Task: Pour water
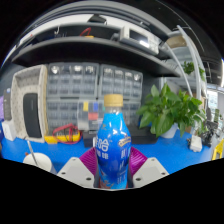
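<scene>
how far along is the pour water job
Early. Reaching the bottle looks done: the bottle stands upright between the fingers, and the gripper seems to clasp it. Its cap looks on. Left: opening and pouring; no cup shows clearly.

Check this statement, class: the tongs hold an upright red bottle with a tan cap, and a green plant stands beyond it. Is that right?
One detail is wrong: the bottle is blue, not red. The gripper view shows it upright between the tongs, tan cap on, with the green plant beyond it.
</scene>
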Motion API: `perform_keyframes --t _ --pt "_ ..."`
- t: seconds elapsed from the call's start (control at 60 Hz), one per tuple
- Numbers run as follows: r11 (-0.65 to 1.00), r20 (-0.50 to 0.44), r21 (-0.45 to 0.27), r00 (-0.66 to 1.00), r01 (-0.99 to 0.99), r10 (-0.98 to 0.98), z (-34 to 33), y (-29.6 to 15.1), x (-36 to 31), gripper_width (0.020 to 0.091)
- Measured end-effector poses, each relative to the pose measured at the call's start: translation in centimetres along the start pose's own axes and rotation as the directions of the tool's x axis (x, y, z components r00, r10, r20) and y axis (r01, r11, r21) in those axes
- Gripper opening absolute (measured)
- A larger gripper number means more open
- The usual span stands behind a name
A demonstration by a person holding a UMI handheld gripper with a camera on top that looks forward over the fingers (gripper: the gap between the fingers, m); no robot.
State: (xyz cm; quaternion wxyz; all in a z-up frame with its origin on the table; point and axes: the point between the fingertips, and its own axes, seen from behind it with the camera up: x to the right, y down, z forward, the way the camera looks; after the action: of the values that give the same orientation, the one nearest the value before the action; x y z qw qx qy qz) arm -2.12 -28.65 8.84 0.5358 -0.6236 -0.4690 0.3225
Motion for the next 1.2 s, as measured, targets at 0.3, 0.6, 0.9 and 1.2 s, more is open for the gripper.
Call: perform_keyframes --t 0.3,0.6,0.9,1.2 --pt "0.991 0.009 0.089 0.995 -0.099 0.098 -0.4 -0.4 0.6 0.0500" --pt "0.995 0.021 0.056 0.996 -0.086 0.085 -4.2 1.1 0.6 0.0869" --pt "1.000 0.102 -0.003 0.995 0.004 -0.004 -18.3 4.2 0.9 0.0858" --pt "0.998 0.111 0.012 0.992 -0.057 0.056 -32.2 5.3 4.3 0.0852"
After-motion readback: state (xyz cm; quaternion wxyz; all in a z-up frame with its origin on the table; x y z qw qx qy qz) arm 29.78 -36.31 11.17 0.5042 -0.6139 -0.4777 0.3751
